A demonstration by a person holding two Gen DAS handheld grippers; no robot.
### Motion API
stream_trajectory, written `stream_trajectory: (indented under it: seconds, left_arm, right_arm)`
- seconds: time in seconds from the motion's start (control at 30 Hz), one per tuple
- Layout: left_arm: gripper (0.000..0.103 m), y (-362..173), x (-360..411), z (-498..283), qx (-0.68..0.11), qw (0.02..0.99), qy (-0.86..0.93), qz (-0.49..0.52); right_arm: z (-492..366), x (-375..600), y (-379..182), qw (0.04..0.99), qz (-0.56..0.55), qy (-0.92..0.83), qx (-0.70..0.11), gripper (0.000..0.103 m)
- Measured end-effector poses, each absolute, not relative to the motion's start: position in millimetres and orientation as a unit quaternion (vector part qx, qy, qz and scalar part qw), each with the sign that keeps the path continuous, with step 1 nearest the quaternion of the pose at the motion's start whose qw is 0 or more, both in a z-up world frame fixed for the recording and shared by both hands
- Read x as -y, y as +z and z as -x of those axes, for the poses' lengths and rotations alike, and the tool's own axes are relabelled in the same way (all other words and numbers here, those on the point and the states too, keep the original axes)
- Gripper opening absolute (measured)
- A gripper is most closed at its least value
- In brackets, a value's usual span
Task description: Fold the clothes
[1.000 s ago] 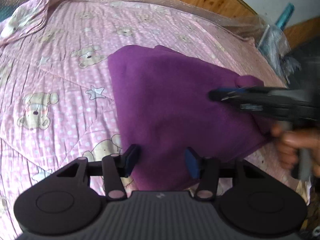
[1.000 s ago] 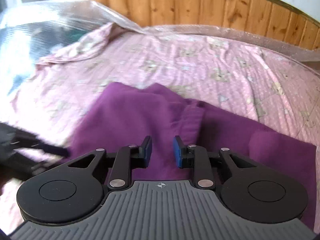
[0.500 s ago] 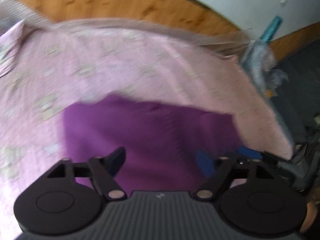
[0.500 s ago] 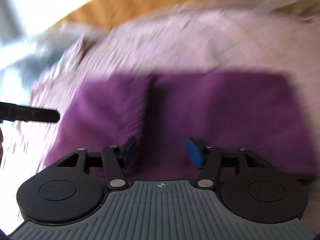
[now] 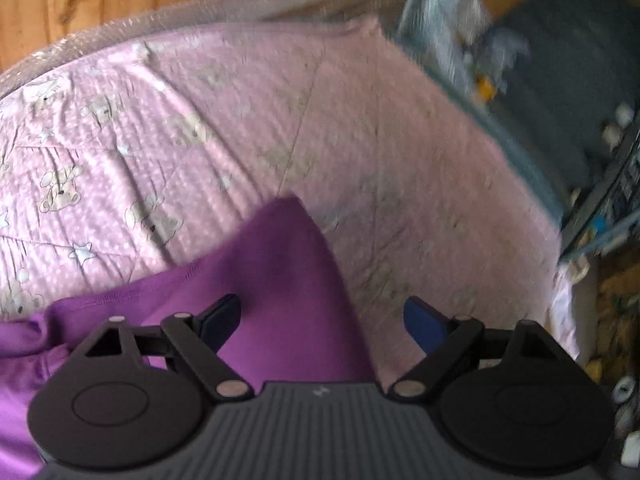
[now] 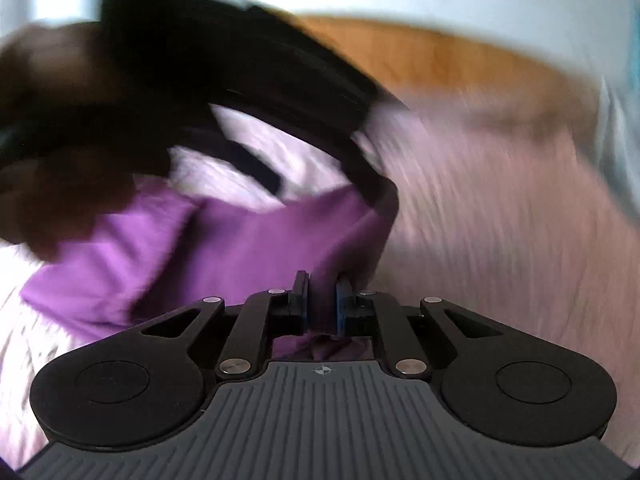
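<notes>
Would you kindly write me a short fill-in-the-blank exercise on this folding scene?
1. The garment being folded is ____ in colour.
2. It lies on a pink sheet printed with stars and little ____.
3. The jaws of the right gripper are closing on a fold of the ____.
4. The left gripper has its jaws spread wide, with ____ clamped between them.

Missing words: purple; bears; garment; nothing

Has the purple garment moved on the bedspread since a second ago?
Yes. The purple garment then lay mid-sheet; its corner now sits nearer the pink bedspread's right edge, pinched in the closing right gripper.
</notes>
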State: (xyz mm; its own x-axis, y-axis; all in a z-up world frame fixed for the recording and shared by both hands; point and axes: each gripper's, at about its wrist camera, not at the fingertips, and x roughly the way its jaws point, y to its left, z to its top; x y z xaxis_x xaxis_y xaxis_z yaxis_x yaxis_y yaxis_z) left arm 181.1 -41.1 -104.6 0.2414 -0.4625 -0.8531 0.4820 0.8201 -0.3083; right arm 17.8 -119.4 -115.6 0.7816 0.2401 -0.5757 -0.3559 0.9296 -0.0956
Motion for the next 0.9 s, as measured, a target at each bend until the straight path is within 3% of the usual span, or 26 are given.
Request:
stream_trajectory:
  seconds: [0.07,0.1,0.17,0.2,0.23,0.27,0.43,0.57,0.7,0.77,0.8,0.83,0.9]
  left_arm:
    - [0.030,-113.2,40.1,-180.8,-0.552,0.781,-0.288,-0.044]
    - [0.016,-111.7,26.6,-181.5,-0.554,0.781,-0.286,-0.026]
    - [0.016,-108.6,-0.4,-182.7,-0.557,0.781,-0.281,0.010]
    - [0.016,-101.5,-17.2,-180.4,-0.549,0.786,-0.282,0.024]
    - [0.015,-94.3,-34.0,-178.1,-0.541,0.791,-0.283,0.037]
    - [0.015,-89.2,-50.5,-176.4,-0.536,0.792,-0.285,0.057]
    - [0.015,-86.5,-161.7,-159.7,-0.511,0.801,-0.263,0.165]
    - [0.015,-129.1,-254.8,-150.8,-0.493,0.794,-0.230,0.271]
    - [0.015,-168.8,-299.1,-145.7,-0.478,0.786,-0.214,0.329]
    - [0.017,-187.9,-311.4,-140.1,-0.477,0.761,-0.232,0.373]
    - [0.020,-193.9,-311.2,-136.3,-0.484,0.762,-0.223,0.368]
    - [0.029,-199.7,-311.0,-132.5,-0.491,0.762,-0.213,0.363]
    - [0.031,-200.4,-313.7,-123.4,-0.489,0.765,-0.200,0.368]
  right_arm:
    - [-8.4,102.3,-112.1,0.942,0.101,0.187,-0.261,0.010]
    - [-7.1,96.7,-114.0,0.941,0.096,0.197,-0.258,0.011]
    - [-6.0,93.7,-120.6,0.942,0.085,0.201,-0.255,0.026]
    - [-2.3,97.9,-119.6,0.948,0.074,0.194,-0.242,0.053]
    - [2.0,104.8,-116.4,0.954,0.057,0.186,-0.229,0.074]
    - [3.9,111.9,-114.4,0.954,0.036,0.194,-0.227,0.077]
    - [-7.0,94.3,-117.0,0.915,0.001,0.308,-0.259,0.072]
    - [-21.3,34.2,-133.5,0.870,0.026,0.387,-0.305,0.062]
    - [-31.3,-14.2,-169.8,0.838,0.047,0.400,-0.368,0.049]
    - [-32.4,-24.5,-182.8,0.831,0.075,0.390,-0.389,0.049]
    - [-33.1,-26.0,-186.6,0.831,0.091,0.380,-0.395,0.049]
    - [-33.8,-29.0,-188.9,0.833,0.111,0.368,-0.398,0.040]
    - [-30.7,-35.7,-186.0,0.836,0.142,0.352,-0.397,0.035]
